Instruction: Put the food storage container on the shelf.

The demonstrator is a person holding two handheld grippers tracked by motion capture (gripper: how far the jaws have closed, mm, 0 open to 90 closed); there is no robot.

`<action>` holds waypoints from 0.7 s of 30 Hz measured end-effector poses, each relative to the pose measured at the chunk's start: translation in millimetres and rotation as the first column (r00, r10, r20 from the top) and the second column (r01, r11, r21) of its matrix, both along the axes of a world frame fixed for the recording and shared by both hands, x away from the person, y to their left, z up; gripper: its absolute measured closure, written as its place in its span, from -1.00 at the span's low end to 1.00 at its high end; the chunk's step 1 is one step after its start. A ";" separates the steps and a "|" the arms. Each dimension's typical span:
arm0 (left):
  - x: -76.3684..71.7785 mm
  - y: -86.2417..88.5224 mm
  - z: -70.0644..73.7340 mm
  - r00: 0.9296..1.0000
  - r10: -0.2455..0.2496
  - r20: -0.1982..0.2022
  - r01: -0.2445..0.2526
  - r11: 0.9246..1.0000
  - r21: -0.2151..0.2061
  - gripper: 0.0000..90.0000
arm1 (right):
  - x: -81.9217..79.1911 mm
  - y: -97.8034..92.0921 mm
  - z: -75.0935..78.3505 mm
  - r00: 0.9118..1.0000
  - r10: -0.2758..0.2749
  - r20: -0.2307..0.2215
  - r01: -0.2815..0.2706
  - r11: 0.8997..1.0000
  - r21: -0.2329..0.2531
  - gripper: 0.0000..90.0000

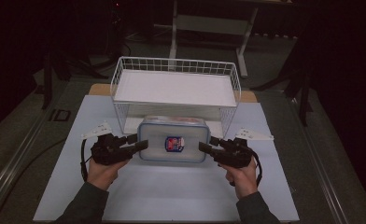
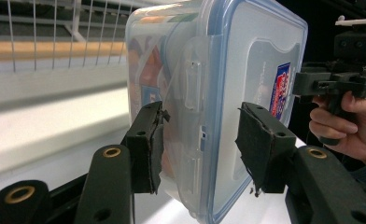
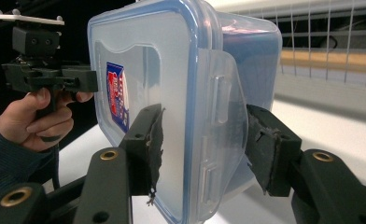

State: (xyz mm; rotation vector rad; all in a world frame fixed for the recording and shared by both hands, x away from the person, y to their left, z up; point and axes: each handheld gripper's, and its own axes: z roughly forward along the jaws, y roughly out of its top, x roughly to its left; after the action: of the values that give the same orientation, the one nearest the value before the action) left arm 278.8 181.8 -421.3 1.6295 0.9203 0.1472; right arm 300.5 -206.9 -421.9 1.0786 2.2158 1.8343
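The lidded container (image 1: 173, 139) is set on the mat (image 1: 172, 191) just before the wire basket (image 1: 175, 86), flanked by the left gripper (image 1: 139, 142) at its left end and the right gripper (image 1: 208, 144) at its right end.

1. A white wire basket (image 1: 175, 88) stands on legs at the far side of the table, with a flat white panel as its floor
2. A pale sheet (image 1: 172, 191) covers the table top, and the basket stands on it
3. A strip of bare wooden board (image 1: 99, 89) peeks out behind the sheet, at both far corners
4. Past the table, in the dim part of the room, stands a light metal frame (image 1: 209, 23) on grey floor
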 end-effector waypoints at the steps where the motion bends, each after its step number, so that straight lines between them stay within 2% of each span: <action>1: 1.4 -0.2 3.2 1.000 0.001 0.004 -0.001 1.000 -0.002 0.15 | 1.0 -0.3 3.2 1.000 -0.001 0.006 0.001 1.000 0.000 0.08; 7: 10.6 2.7 20.9 0.999 0.007 0.033 -0.007 1.000 -0.008 0.15 | 9.4 1.4 20.5 1.000 -0.005 0.031 0.005 1.000 0.009 0.08; 10: 16.0 6.6 28.4 0.999 0.018 0.044 -0.017 0.999 -0.028 0.15 | 16.7 4.2 26.0 0.999 0.000 0.033 -0.001 1.000 0.016 0.08; 16: 23.8 11.6 38.3 0.998 0.032 0.057 -0.029 0.998 -0.059 0.15 | 26.1 10.4 37.6 0.999 -0.004 0.053 0.003 1.000 0.027 0.08; 21: 30.2 10.7 46.6 0.998 0.032 0.063 -0.028 0.997 -0.068 0.16 | 31.2 10.5 48.9 0.998 -0.008 0.062 0.007 1.000 0.023 0.08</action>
State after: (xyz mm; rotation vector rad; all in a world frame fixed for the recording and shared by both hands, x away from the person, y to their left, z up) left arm 309.0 192.5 -374.6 1.5414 0.8920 0.1860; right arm 331.7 -196.4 -373.0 1.0183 2.1588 1.8679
